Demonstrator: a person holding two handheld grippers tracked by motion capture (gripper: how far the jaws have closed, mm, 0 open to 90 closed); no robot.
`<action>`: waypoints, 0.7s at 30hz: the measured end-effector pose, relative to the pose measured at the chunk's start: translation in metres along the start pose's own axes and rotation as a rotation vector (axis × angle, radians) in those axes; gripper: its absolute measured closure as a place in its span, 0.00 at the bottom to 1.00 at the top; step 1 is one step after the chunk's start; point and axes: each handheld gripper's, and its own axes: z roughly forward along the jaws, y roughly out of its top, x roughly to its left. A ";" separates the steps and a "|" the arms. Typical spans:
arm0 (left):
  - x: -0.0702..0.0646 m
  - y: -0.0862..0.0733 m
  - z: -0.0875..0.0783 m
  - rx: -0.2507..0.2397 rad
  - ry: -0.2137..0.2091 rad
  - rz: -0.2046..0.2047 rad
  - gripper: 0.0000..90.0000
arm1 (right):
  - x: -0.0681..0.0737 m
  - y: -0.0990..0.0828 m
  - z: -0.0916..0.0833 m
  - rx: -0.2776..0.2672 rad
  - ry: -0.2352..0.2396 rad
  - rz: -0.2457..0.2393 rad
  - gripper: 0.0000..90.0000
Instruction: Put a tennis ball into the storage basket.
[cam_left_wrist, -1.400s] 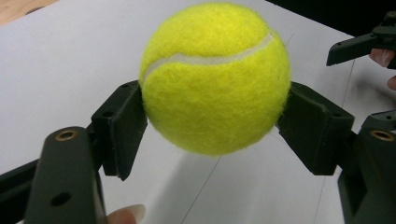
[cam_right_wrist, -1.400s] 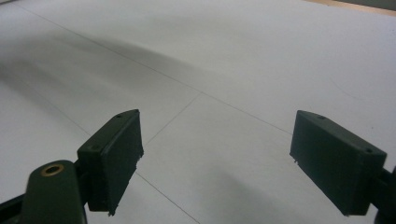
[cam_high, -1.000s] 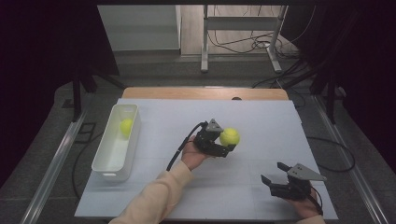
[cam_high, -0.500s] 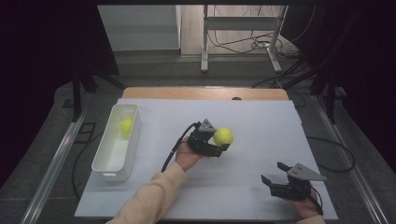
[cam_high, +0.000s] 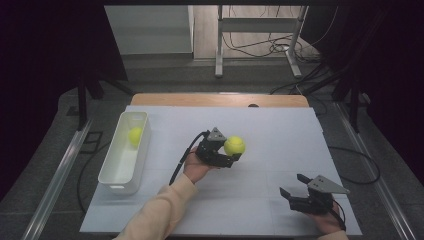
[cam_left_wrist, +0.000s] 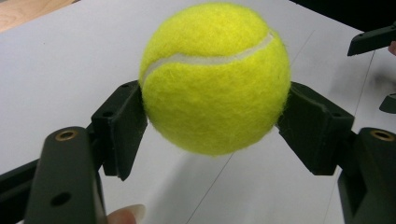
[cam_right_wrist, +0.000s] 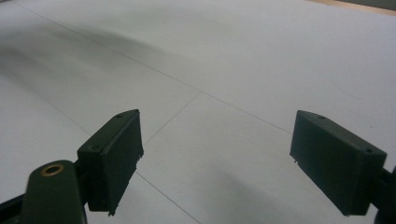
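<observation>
A: Where's the tennis ball (cam_high: 234, 146) rn?

B: Mid-table, lifted off the white sheet (cam_high: 270, 125), clamped in my left gripper (cam_high: 231, 156). Jaws pinch it at its widest, one pad each side.

A: Right gripper (cam_high: 291, 186)?

B: Near right corner, jaws spread wide, nothing between them.

A: How's the ball handle?

B: Light, I'd say; felt is fuzzy so grip's decent, springy shell gives a bit. Hold across the middle, else it may pop out. White bin (cam_high: 116, 172) w/ another ball (cam_high: 135, 136) sits far left – prob the drop spot.
</observation>
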 end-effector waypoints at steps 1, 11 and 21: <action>0.000 0.000 -0.001 -0.001 0.002 0.001 0.30 | 0.000 0.000 0.000 0.000 0.000 0.000 0.19; 0.005 -0.006 -0.010 -0.012 0.013 -0.013 0.30 | 0.000 0.000 0.000 0.000 -0.001 0.000 0.19; 0.012 -0.011 -0.019 -0.020 0.034 -0.033 0.30 | 0.001 0.000 0.000 0.002 -0.002 -0.001 0.19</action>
